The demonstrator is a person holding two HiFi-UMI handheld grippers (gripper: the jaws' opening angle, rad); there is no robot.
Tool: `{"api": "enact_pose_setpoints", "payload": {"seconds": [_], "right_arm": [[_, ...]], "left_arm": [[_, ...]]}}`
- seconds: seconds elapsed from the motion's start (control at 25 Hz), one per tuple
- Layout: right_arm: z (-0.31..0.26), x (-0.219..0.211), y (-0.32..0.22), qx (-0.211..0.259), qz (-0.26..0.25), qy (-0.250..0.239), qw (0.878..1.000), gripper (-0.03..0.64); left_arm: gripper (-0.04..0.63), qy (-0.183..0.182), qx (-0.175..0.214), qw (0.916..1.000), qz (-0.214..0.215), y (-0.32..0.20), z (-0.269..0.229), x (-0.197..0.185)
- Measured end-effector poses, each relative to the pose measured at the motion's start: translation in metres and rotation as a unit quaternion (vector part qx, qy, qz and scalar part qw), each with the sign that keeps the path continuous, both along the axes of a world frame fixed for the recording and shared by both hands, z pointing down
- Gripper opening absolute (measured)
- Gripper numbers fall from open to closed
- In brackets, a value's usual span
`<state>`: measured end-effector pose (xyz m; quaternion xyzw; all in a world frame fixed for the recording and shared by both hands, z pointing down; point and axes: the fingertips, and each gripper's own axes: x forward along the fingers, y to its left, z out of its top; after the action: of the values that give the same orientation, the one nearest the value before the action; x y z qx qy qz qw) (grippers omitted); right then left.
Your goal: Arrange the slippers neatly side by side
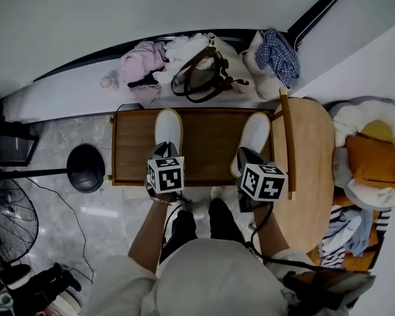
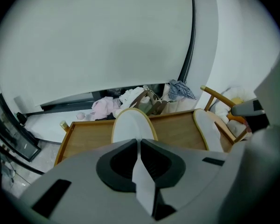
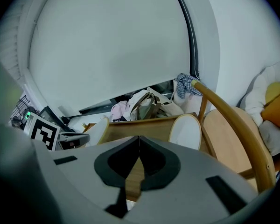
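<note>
Both my hand-held grippers, left (image 2: 137, 143) and right (image 3: 138, 139), hover with jaws closed on nothing above the brown wooden worktop (image 1: 210, 140). One flat white slipper with a tan rim (image 2: 133, 124) lies just ahead of the left jaws. Its twin (image 3: 187, 130) lies ahead and right of the right jaws, well apart from the first. The risk is that closed jaws nudge a slipper askew, or a shallow pinch slips off its thin sole.

Grey left tongs (image 2: 139, 146), grey right tongs (image 3: 139, 146), black-and-white marker cubes (image 1: 166, 174), pale top (image 1: 210, 275).

left slipper (image 1: 168, 127) heel hidden behind left gripper (image 1: 163, 155), fan (image 1: 6, 222) cut off at edge
</note>
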<state>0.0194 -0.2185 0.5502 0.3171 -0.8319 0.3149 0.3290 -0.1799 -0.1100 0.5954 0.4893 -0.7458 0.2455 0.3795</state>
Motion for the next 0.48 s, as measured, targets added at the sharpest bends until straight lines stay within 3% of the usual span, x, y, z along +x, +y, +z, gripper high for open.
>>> {"api": "enact_pose_setpoints", "payload": {"seconds": [0.48], "right_arm": [[0.016,0.012,0.0,-0.015,0.016,0.013,1.0,0.034]], "left_arm": [[0.037,0.017,-0.022,0.9995,0.017,-0.006,0.026,0.012]]}}
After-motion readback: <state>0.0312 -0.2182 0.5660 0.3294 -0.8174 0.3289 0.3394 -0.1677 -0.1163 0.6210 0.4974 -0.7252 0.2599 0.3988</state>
